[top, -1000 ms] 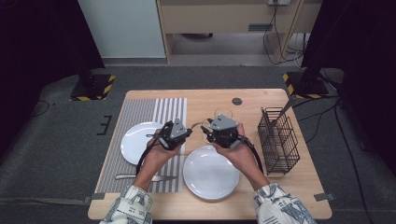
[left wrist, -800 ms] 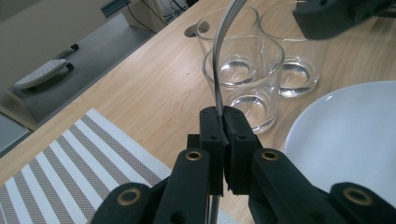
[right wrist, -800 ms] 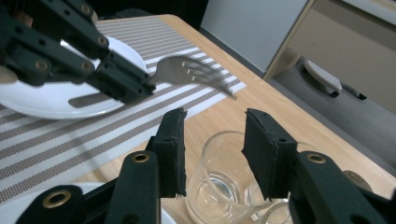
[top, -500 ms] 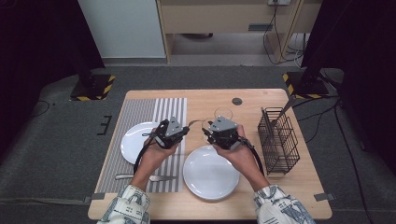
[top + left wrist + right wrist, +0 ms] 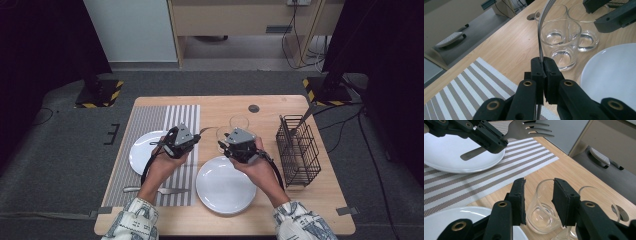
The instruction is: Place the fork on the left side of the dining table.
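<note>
Flanking the glass (image 5: 541, 212): second glass (image 5: 599, 202), plate (image 5: 439, 220), striped mat (image 5: 474, 185)

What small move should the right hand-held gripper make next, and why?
Probably close the right hand-held gripper on the nearer glass: its rim stands between the open jaws, whose pads seem not to press it yet. The left hand-held gripper already holds a fork.

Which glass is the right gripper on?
Start at the wire basket on the table's right side. Left of it stand two clear glasses. The right gripper straddles the nearer glass, beside the front plate; the farther glass stands free.
</note>
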`<state>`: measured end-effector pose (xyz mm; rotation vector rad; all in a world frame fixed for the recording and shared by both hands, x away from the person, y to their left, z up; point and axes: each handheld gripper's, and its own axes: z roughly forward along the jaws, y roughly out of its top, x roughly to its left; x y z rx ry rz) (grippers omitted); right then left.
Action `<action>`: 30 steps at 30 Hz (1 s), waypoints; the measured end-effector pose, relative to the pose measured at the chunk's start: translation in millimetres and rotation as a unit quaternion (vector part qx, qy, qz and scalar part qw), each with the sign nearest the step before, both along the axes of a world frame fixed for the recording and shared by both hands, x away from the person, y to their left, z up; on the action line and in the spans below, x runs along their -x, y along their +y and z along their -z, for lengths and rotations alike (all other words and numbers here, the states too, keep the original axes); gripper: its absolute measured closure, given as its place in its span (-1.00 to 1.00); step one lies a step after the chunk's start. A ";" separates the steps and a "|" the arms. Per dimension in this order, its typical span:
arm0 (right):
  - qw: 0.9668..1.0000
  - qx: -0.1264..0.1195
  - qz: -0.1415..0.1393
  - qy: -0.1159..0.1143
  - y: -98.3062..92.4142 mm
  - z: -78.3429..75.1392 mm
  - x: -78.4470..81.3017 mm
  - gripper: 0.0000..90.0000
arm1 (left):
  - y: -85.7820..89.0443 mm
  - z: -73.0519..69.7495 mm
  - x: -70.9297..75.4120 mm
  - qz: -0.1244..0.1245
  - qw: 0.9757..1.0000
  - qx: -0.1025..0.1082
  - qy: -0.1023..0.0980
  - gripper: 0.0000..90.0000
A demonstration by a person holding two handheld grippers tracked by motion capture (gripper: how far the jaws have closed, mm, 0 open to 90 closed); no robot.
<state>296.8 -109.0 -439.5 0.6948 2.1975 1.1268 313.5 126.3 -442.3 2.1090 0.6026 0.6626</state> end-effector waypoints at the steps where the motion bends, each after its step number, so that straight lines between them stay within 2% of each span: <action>1: 1.000 0.000 0.000 0.000 -0.4 0.1 -0.1 0.36 | 0.0 0.1 -0.1 0.000 1.000 0.000 0.000 0.95; 4: 1.000 -0.003 0.003 0.003 -1.4 -0.4 -0.1 0.28 | 0.4 0.1 -0.6 -0.001 1.000 0.000 0.001 0.95; 9: 1.000 -0.009 0.006 0.019 -2.6 1.8 1.1 -0.04 | 2.3 -2.0 -0.3 -0.002 1.000 0.000 -0.001 0.95; 18: 0.999 -0.015 0.007 0.032 -7.2 12.7 6.2 -0.33 | 6.4 -4.6 -2.8 -0.004 1.000 -0.004 0.000 0.95; 27: 0.998 -0.024 -0.006 0.050 -8.8 20.6 9.2 -0.63 | 10.1 -11.1 -7.6 -0.004 1.000 -0.007 -0.001 0.95; 30: 0.998 -0.021 -0.015 0.053 -8.4 22.7 11.1 -0.72 | 11.5 -14.8 -8.7 0.000 1.000 -0.014 -0.002 0.95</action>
